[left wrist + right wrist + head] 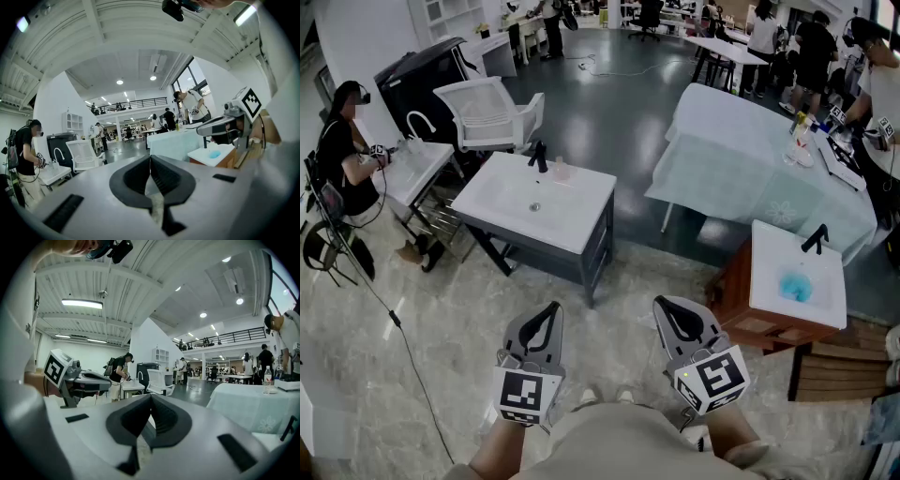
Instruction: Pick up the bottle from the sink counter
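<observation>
Left gripper (553,307), right gripper (662,304): near, jaws together, nothing between them. Bottle (561,170): far, on the sink counter (502,202), beside the faucet (539,155); head view only, neither gripper view shows it.

The white counter (574,221) stands on the floor (469,319). A black tap (540,156) stands at its back edge, with a small clear bottle (561,170) just beside it.

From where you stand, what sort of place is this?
Likely a large open workshop or test hall, not a home: a free-standing sink stands in the open, a second sink nearby, beside a cloth-covered table, and a person works at a third sink.
</observation>
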A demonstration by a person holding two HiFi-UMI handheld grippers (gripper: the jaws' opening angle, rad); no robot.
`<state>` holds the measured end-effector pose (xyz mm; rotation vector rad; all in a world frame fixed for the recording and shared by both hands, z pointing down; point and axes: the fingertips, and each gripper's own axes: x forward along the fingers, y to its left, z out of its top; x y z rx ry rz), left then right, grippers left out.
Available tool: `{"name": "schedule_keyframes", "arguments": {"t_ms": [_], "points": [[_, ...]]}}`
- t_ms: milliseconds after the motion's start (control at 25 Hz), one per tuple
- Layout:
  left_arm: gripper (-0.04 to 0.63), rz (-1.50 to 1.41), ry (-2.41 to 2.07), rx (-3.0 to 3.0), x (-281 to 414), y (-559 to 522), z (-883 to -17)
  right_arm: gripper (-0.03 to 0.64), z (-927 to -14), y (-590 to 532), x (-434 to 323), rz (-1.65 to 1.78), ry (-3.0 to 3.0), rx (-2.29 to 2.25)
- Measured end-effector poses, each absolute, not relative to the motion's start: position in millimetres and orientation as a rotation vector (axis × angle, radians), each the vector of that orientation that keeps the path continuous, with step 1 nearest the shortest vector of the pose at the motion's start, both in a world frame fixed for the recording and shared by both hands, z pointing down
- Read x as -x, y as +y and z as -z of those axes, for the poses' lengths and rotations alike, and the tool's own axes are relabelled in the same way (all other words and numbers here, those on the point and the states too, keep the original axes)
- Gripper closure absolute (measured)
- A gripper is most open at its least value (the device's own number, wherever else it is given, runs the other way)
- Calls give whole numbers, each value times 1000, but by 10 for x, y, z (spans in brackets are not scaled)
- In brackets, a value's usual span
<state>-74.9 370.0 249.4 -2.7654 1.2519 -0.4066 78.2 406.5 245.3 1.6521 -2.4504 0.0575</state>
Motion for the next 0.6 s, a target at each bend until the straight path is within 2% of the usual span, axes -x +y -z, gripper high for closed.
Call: {"name": "schedule_keyframes", "arguments": {"t_ms": [600], "points": [[589,443,1304,2754,539,3756,-2569,620,-2515,4079,-991,-112,-2493,-1617]]}}
